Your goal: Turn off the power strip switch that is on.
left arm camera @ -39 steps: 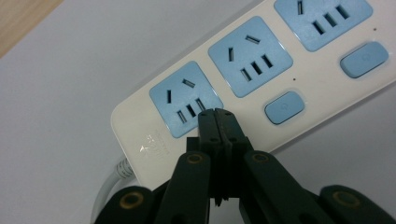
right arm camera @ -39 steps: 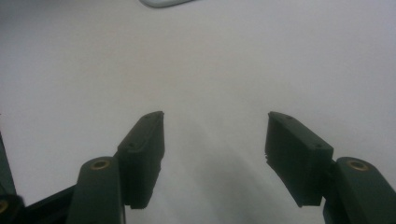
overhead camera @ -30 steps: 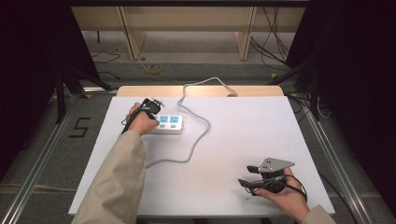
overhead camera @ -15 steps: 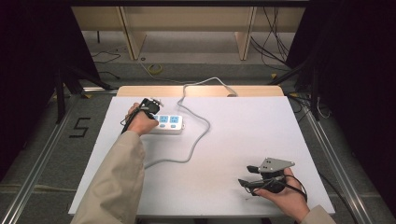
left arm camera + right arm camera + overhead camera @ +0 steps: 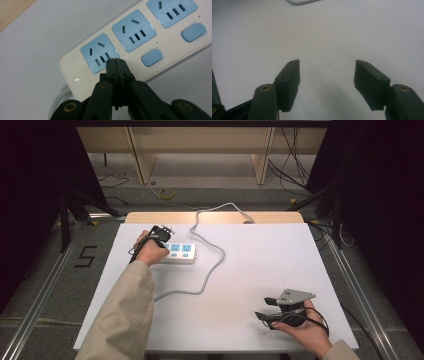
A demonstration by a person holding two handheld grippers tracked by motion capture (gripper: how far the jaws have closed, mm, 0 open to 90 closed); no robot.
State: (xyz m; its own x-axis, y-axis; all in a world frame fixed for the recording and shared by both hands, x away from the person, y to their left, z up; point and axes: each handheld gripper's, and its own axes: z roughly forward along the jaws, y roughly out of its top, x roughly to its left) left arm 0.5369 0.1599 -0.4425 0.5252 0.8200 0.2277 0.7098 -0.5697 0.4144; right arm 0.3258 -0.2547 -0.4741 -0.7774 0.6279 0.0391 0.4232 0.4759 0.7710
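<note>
The power strip [image 5: 179, 253] lies flat on the white counter [image 5: 260, 270], toward 10 o'clock of it in the high view, with its grey cable [image 5: 212, 270] curling off toward 6 o'clock and another run leaving over the far edge at 12 o'clock. In the left gripper view, the left tongs [image 5: 116, 62] are pressed together with nothing between them, and their tip rests at the lower edge of the end socket [image 5: 100, 53], at the end where the cable leaves. The nearest blue switch [image 5: 152, 57] sits off at about 3 o'clock from that tip, clearly apart from it.

That gap is the main risk, in my judgement. If the aim is to press a switch, the tip is over the socket face instead, and pushing down here would do nothing useful. The closed tip is narrow, too, so a slanted push could let it slide across the smooth plastic or catch in one of the socket slots. The strip is light and nothing pins it, so a sideways shove could skate it along the counter or swing it around its stiff cable.

The right tongs [image 5: 269, 309] are spread wide and empty in the right gripper view, hovering above bare counter near 5 o'clock, well apart from the strip. From there they cannot steady it if it shifts.
</note>
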